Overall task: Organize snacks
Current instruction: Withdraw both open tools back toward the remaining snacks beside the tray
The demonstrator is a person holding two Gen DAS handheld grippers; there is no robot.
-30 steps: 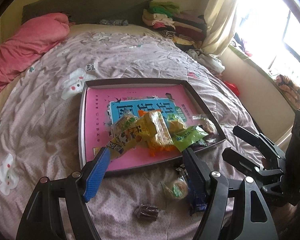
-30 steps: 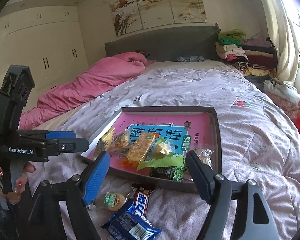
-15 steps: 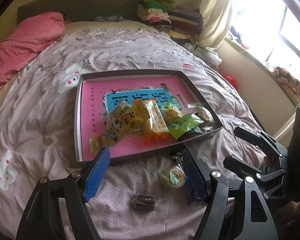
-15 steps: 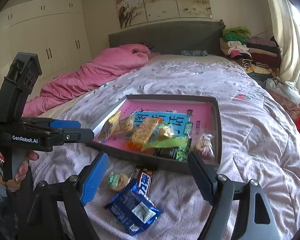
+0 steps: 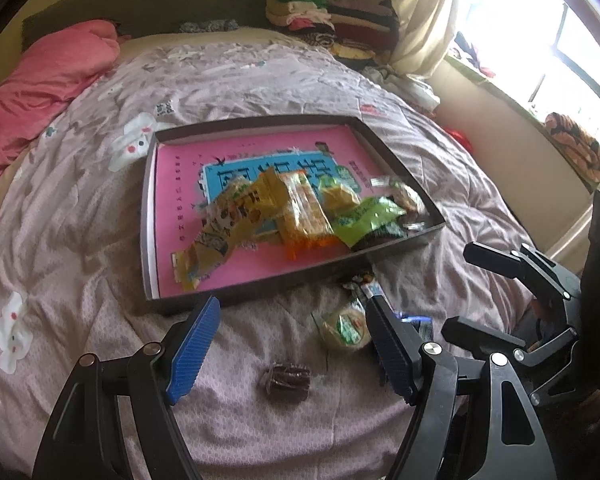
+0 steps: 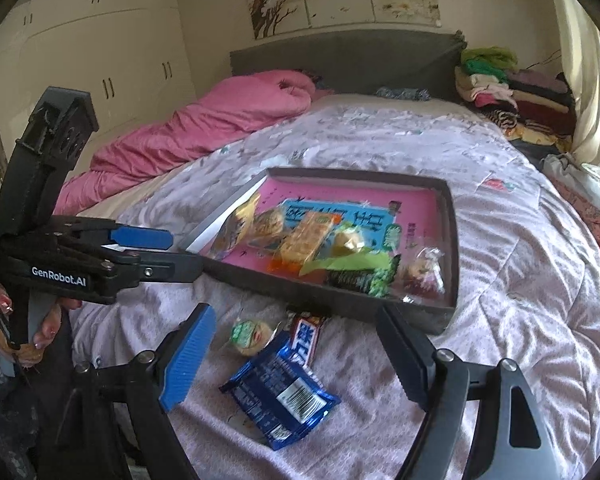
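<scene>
A shallow dark box (image 5: pixel 150 216) (image 6: pixel 454 240) with a pink base lies on the bed and holds several snack packets (image 5: pixel 300 208) (image 6: pixel 308 236). On the quilt before it lie a round green-labelled snack (image 5: pixel 346 326) (image 6: pixel 250 334), a small brown sweet (image 5: pixel 286 378), a blue packet (image 6: pixel 280 396) and a chocolate bar (image 6: pixel 306 338). My left gripper (image 5: pixel 292 324) is open and empty above the quilt near the box's front edge; it also shows in the right wrist view (image 6: pixel 180 252). My right gripper (image 6: pixel 296 332) is open and empty over the loose snacks; it also shows in the left wrist view (image 5: pixel 468 292).
A pink duvet (image 5: pixel 40 84) (image 6: pixel 204 120) lies at the bed's far left. Folded clothes (image 5: pixel 320 16) (image 6: pixel 500 88) are stacked by the headboard. A curtain and window (image 5: pixel 500 20) stand to the right, and wardrobes (image 6: pixel 92 64) to the left.
Both grippers have drawn back towards the foot of the bed, so the box looks farther off and more of the loose snacks show. Both stay open.
</scene>
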